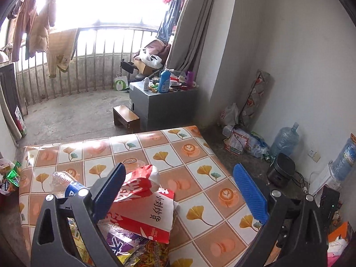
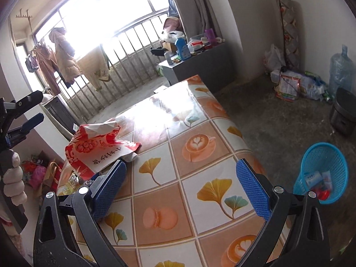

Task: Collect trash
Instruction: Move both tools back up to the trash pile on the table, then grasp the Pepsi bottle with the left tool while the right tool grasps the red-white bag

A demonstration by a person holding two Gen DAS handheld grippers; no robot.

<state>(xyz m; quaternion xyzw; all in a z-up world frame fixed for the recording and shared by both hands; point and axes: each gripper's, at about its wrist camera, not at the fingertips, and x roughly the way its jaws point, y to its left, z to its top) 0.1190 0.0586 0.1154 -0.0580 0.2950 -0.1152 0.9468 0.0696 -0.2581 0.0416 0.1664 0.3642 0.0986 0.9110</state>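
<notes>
Both grippers, left [image 1: 179, 192] and right [image 2: 180, 188], gape wide and empty over the table [image 2: 200, 120]. The red bag [image 2: 98, 150] lies by its left edge among wrappers, the bin [image 2: 322, 173] off the right edge. Risk: that crumpled paper could slip from a shallow pinch and drag wrappers overboard.

The plastic bottle [image 1: 64, 183] is half hidden behind the left tool's [image 1: 180, 194] dark finger [image 1: 109, 191]. The snack wrappers [image 1: 133, 248] under the red-and-white paper bag [image 1: 146, 209] are cut off by the lower edge of the left wrist view, and their print is too blurred to be read. In the right wrist view, the bag's near corner is covered by a blue pad [image 2: 109, 191]. The contents of the blue basket [image 2: 322, 173] are too small to be told apart. The window [image 2: 100, 11] is washed out by glare.
</notes>
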